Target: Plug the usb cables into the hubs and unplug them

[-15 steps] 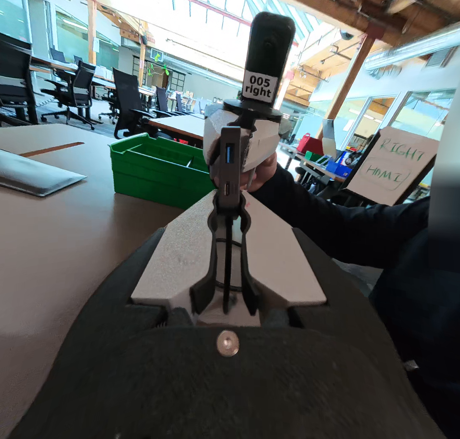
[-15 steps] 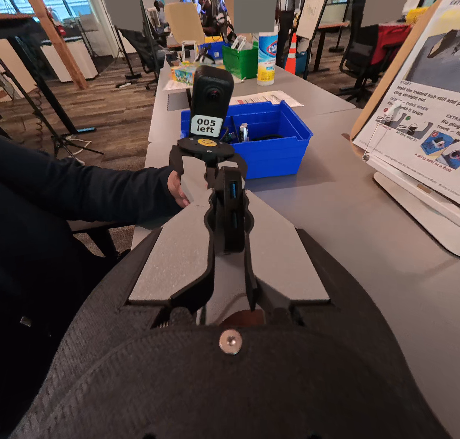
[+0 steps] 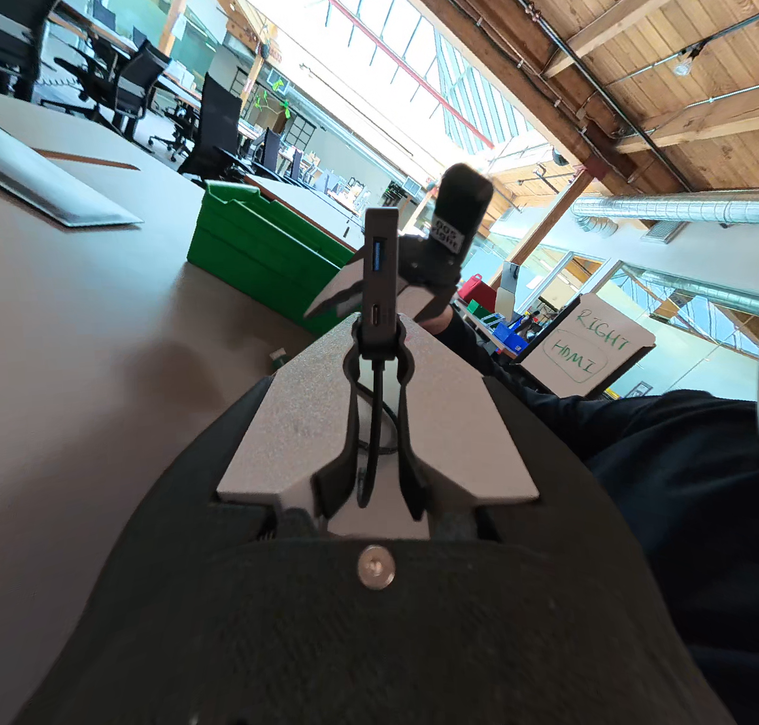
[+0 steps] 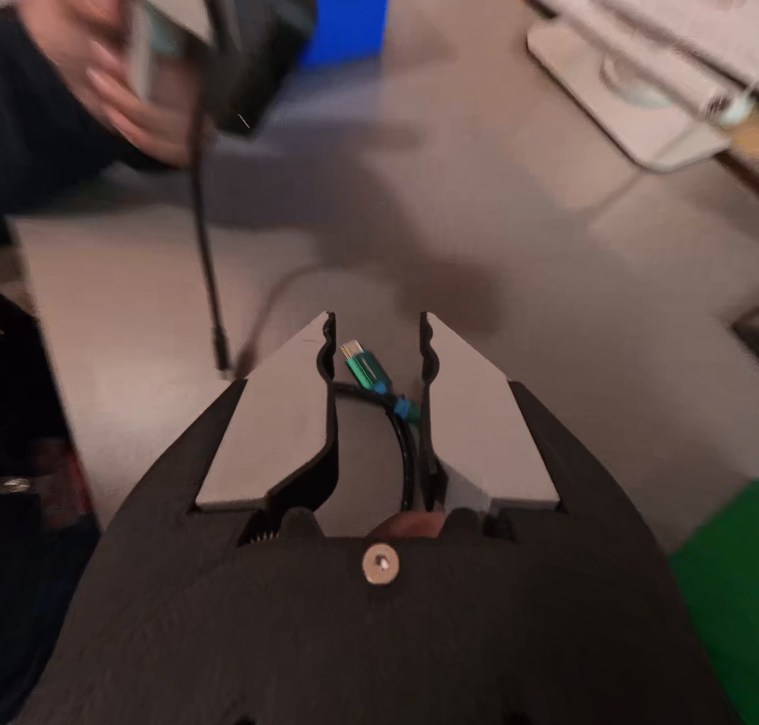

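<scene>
My left gripper [image 3: 378,329] is shut on the lower end of a grey hub [image 3: 381,269] and holds it upright above the table. The hub's black cable [image 3: 376,430] runs back between the fingers. Behind the hub the right gripper's fingers [image 3: 334,292] show tilted, off the hub. In the right wrist view my right gripper [image 4: 378,319] is open and points down at the table. A green metal plug [image 4: 361,366] on a black cable [image 4: 404,438] lies between its fingers, untouched. The left gripper and a hand [image 4: 123,101] are blurred at the upper left, with the hub's cable [image 4: 203,232] hanging down.
A green bin [image 3: 263,249] stands on the table [image 3: 102,356] beyond the hub; it also shows in the right wrist view [image 4: 723,582]. A blue bin [image 4: 349,10] is at the far side. A white stand base [image 4: 616,101] and a hand-lettered board [image 3: 587,347] stand to the right. One gripper's finger ends stand about 11 cm off the other's.
My right gripper has let go of the hub, opened and swung down over the green plug on the table. My left gripper keeps the hub and has tilted.
</scene>
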Demonstrator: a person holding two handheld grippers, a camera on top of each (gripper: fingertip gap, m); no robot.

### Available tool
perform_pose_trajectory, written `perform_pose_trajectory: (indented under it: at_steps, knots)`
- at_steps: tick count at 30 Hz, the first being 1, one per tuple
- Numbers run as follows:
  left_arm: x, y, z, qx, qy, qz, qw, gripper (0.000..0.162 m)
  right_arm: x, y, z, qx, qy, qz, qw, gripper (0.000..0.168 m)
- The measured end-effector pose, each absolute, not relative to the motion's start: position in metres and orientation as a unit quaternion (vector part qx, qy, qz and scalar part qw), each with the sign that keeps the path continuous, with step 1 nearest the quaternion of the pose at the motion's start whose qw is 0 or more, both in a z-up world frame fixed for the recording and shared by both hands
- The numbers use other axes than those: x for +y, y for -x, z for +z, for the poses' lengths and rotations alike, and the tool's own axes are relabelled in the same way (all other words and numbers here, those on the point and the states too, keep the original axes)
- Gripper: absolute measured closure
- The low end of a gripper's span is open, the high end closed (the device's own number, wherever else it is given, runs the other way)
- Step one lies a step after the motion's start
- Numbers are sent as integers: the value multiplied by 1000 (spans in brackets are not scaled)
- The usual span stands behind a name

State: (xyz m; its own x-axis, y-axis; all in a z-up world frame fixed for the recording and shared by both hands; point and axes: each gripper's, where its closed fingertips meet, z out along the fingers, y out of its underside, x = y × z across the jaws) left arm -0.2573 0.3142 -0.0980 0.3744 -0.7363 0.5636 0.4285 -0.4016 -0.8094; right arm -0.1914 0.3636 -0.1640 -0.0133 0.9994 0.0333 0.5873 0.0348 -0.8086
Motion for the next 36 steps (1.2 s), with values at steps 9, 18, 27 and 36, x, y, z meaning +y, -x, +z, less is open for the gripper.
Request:
perform_pose_trajectory:
  at_steps: [9, 18, 27, 36]
  knots:
    - [311, 256, -107, 135, 643, -538, 528, 151, 369, 179, -236, -671, 668, 242, 213, 132]
    - [316, 261, -110, 116, 643, -543, 526, 151, 365, 189, -247, -719, 628, 240, 176, 147]
    - [328, 276, -117, 24, 634, -590, 499, 151, 373, 200, -223, -671, 605, 228, 362, 153]
    - [331, 276, -110, -54, 563, -693, 448, 151, 374, 209, -141, -573, 497, 171, 629, 156]
